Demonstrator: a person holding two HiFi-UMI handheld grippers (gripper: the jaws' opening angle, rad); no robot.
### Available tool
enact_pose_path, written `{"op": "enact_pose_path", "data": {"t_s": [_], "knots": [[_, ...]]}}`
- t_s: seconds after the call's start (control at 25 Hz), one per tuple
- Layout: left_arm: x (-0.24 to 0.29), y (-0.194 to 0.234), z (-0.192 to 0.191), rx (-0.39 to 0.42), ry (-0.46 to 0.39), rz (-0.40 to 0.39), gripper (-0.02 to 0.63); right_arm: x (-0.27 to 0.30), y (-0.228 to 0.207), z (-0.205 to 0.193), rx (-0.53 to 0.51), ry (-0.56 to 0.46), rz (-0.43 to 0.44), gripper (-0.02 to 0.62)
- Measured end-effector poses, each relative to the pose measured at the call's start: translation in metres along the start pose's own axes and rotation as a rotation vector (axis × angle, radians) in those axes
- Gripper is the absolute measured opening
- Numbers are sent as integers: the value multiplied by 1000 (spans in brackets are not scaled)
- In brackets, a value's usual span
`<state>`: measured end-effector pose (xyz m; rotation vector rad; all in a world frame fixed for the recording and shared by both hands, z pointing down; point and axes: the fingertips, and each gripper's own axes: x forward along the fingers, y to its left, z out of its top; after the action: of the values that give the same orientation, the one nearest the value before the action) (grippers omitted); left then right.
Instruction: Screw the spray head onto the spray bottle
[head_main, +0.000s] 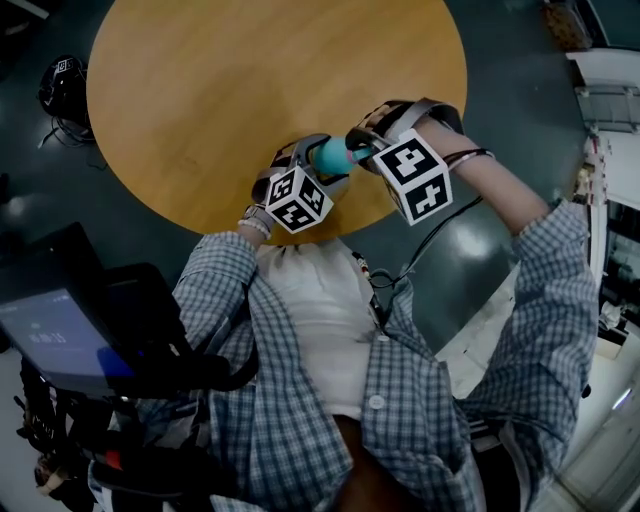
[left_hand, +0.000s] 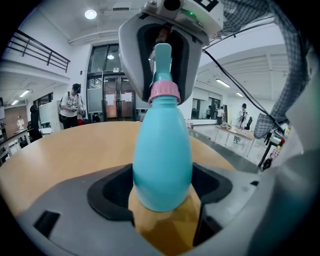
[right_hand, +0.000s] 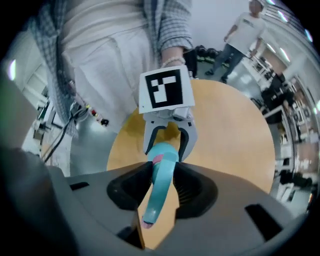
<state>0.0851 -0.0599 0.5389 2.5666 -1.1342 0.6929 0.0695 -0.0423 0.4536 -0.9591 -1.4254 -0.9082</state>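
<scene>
Teal spray bottle (left_hand: 162, 160), pear-shaped, pink collar (left_hand: 164, 92) at the neck, held over the bench (head_main: 250, 90) edge. We note the left gripper (left_hand: 162, 195) clamped on its body and the right gripper (right_hand: 161, 190) pinching the teal spray head (left_hand: 162, 60).

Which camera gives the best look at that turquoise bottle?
The left gripper view: the bottle fills the middle, pink collar sharp. The right gripper view shows mostly its spray head; the head view, just a turquoise sliver.
</scene>
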Motion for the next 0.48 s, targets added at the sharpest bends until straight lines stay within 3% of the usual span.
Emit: {"op": "enact_pose_path", "data": {"t_s": [0.24, 0.48], "knots": [[0, -6, 7, 1, -6, 3, 364, -10, 2, -1, 542, -92, 0, 123], [-1, -14, 16, -2, -11, 9, 364, -19, 8, -7, 1195, -263, -58, 123]]}}
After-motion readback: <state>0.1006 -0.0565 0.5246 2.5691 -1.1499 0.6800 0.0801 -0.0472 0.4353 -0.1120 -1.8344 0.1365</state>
